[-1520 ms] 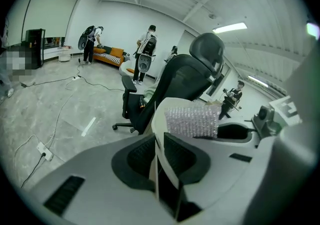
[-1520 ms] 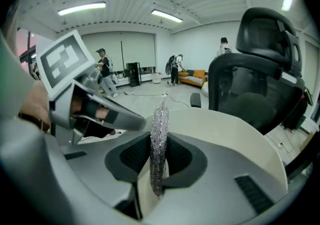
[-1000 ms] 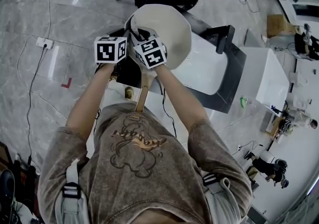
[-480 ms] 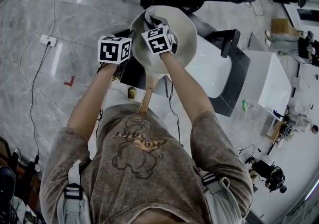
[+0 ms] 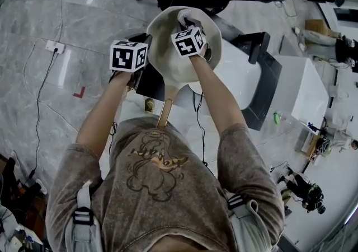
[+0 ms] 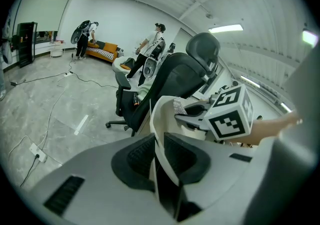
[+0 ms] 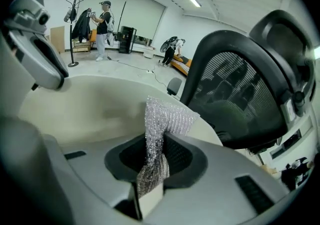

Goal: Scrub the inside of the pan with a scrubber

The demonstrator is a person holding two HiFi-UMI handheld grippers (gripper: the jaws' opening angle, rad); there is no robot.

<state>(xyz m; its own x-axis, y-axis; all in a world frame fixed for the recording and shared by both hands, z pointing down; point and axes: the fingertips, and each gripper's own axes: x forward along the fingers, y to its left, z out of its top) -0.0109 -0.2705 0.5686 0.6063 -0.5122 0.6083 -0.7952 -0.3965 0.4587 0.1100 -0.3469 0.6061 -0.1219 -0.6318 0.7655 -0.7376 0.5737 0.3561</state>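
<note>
Head view looks steeply down on the cream pan [image 5: 166,55], held up in the air in front of the person's chest and tilted so its inside faces the camera, with its wooden handle [image 5: 163,113] pointing back toward the body. The silvery scrubber [image 5: 186,17] sits against the far part of the pan's inside, near the rim. The right gripper [image 5: 189,21] reaches into the bowl there, while the left gripper [image 5: 146,41] meets the pan's left rim.

Only the gripper views show the grips. In the left gripper view the jaws are closed narrowly on the pan's thin rim [image 6: 161,136], which runs edge-on between the pads of the left gripper [image 6: 159,155]. The right gripper [image 6: 197,114] and the scrubber [image 6: 180,105] show beyond it, inside the bowl. In the right gripper view the jaws of the right gripper [image 7: 154,156] pinch the scrubber [image 7: 162,124], a crinkled metallic mesh standing up between the pads. The pale pan wall [image 7: 85,106] curves off to the left, and the left gripper [image 7: 35,54] is at the upper left.

Beneath the pan, the head view shows a white table [image 5: 238,80] and a grey marble floor [image 5: 56,10] with a power strip [image 5: 50,47]. A black office chair [image 7: 250,89] stands just past the pan. Far off, the gripper views alone show people standing [image 6: 152,49] and a coat stand [image 7: 75,24].
</note>
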